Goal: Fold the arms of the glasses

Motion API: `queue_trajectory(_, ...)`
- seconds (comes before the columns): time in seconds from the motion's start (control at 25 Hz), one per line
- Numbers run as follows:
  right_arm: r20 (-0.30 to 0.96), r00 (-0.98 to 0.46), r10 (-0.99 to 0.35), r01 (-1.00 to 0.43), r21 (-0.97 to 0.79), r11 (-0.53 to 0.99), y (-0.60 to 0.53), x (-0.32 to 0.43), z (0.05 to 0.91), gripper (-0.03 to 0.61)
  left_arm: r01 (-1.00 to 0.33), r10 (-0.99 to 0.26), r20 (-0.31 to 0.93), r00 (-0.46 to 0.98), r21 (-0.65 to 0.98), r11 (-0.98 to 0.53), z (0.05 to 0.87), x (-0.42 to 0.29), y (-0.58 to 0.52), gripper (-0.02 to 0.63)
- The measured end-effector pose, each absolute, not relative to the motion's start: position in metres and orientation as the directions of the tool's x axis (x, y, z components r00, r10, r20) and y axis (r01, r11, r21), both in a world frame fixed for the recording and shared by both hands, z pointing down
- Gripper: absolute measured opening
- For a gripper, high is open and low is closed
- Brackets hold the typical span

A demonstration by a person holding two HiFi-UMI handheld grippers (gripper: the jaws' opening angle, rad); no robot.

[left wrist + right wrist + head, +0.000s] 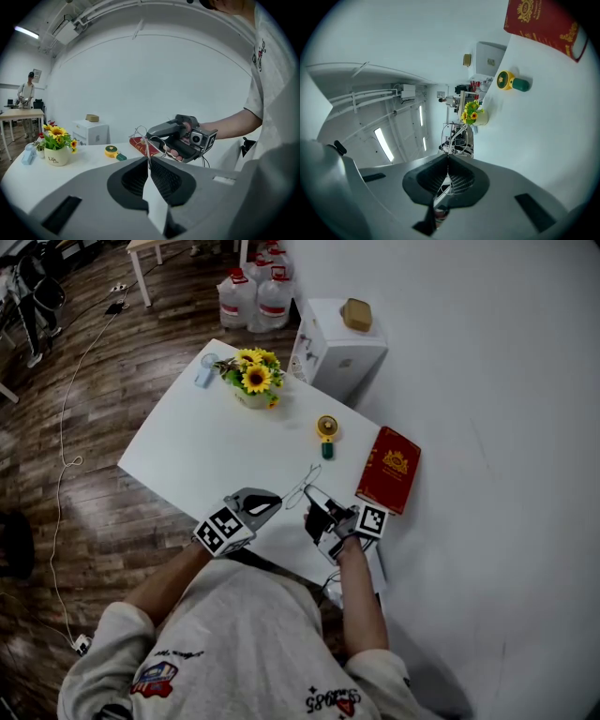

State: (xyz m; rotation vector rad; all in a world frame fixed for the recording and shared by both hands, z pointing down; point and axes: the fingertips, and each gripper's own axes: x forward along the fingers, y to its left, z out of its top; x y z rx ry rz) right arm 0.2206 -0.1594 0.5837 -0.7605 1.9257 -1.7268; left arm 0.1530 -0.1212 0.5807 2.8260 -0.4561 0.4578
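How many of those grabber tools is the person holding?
2: the left gripper above the table, the right gripper beside it, both shut on the glasses. None seems hidden.

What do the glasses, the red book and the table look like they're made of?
The glasses: thin metal wire, likely; hair-thin pale rims and arms. The red book: hard cover, cloth or leatherette, can't tell; matte red with gold stamping. The table: smooth white laminate or painted board, probably; even, matte top.

We wear a pale grey sweatshirt with printed emblems; beyond its sleeves, our grey left gripper and right gripper bear black-and-white marker cubes.
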Motion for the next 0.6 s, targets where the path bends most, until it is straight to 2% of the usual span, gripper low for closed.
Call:
queue_trajectory(0.36,0.027,-0.758,-0.652,-0.104,-0.991,0.08,-0.161,0.217,0.584,0.011,-0.279,-0.198,0.344,0.918,0.202,-0.939,0.585,0.158,-0.111,0.017)
queue_trajectory(0.52,0.038,-0.748,-0.663,-0.128,-0.988,0.088,-0.163,0.22,0.583,0.012,-0.268,-0.179,0.342,0.922,0.234,-0.934,0.589,0.148,-0.107,0.099)
queue_trajectory(0.6,0.049,-0.738,-0.673,-0.148,-0.985,0.091,-0.163,0.223,0.585,0.012,-0.281,-0.185,0.352,0.918,0.246,-0.928,0.593,0.14,-0.107,0.101)
